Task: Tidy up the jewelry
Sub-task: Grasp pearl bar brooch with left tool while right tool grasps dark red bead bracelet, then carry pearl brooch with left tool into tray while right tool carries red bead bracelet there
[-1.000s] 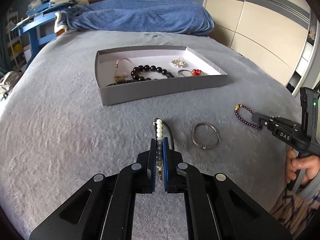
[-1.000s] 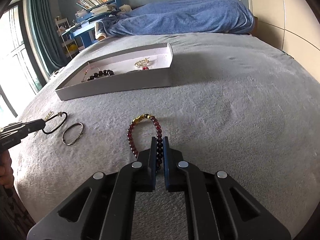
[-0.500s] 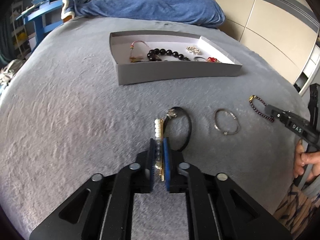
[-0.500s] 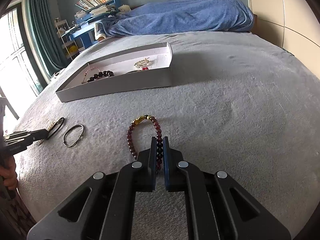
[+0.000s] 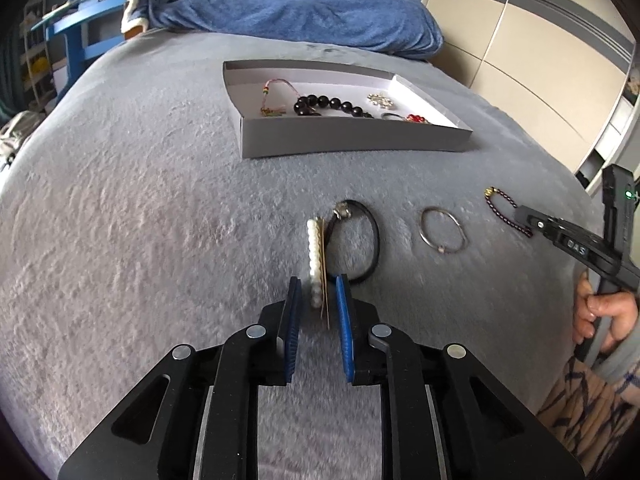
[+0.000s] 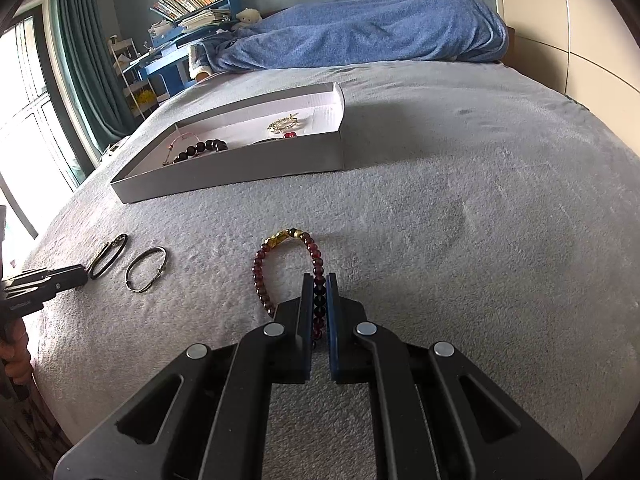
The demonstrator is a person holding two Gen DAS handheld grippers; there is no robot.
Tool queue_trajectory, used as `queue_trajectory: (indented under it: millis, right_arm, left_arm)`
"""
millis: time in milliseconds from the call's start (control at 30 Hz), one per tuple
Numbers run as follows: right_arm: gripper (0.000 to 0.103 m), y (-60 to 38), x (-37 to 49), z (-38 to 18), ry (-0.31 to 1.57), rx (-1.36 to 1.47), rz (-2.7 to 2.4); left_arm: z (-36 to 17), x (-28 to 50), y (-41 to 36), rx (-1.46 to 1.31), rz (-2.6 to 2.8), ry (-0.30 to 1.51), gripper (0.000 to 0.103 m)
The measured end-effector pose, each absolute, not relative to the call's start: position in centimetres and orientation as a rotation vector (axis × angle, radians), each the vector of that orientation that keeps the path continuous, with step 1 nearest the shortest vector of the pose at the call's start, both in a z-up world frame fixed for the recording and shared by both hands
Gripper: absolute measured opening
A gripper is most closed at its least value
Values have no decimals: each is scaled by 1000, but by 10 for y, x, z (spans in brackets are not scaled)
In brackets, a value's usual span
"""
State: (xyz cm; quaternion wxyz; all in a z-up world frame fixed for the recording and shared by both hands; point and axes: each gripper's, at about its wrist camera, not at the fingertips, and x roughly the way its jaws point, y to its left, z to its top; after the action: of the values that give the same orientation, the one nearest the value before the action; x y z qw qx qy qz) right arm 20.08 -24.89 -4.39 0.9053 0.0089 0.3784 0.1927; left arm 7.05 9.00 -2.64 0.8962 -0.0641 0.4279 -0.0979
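Note:
My left gripper (image 5: 317, 284) is open, its jaws standing either side of a pearl hair clip (image 5: 316, 256) that lies on the grey bed cover. A black cord bracelet (image 5: 370, 236) lies against the clip and a thin metal bangle (image 5: 443, 227) lies to its right. My right gripper (image 6: 319, 282) is shut on a dark red bead bracelet (image 6: 262, 276) with a gold charm, resting on the cover; it also shows in the left wrist view (image 5: 506, 212). A grey tray (image 5: 352, 142) ahead holds several pieces, among them a black bead bracelet (image 5: 328, 103).
A blue blanket (image 5: 296, 12) is heaped at the far end of the bed. Blue shelving with books (image 6: 188, 0) stands beyond on the left. A wardrobe (image 5: 532, 48) lines the right side. The bed edge drops away near my hands.
My left gripper has opened and let go of the pearl hair clip, which now lies between the jaws. The left view has moved closer to the tray. The right gripper has stayed put.

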Motion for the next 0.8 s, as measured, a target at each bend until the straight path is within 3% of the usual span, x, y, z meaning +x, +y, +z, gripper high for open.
queue_trajectory:
  millis: [167, 467, 533, 567, 800]
  right_arm:
    - [6, -248, 200, -46, 784, 17, 398]
    - [6, -247, 199, -46, 788, 15, 398]
    - [6, -247, 201, -46, 791, 14, 400]
    - [6, -246, 201, -46, 790, 15, 403]
    - [6, -245, 204, -30, 752, 23, 424]
  left_arm:
    - [-27, 66, 95, -144, -208, 890, 10]
    - [-30, 83, 77, 1, -191, 899, 16]
    - [-30, 85, 75, 21, -192, 900, 15]
    - [-30, 85, 76, 22, -189, 898, 9]
    - [-11, 84, 87, -19, -162, 831, 8]
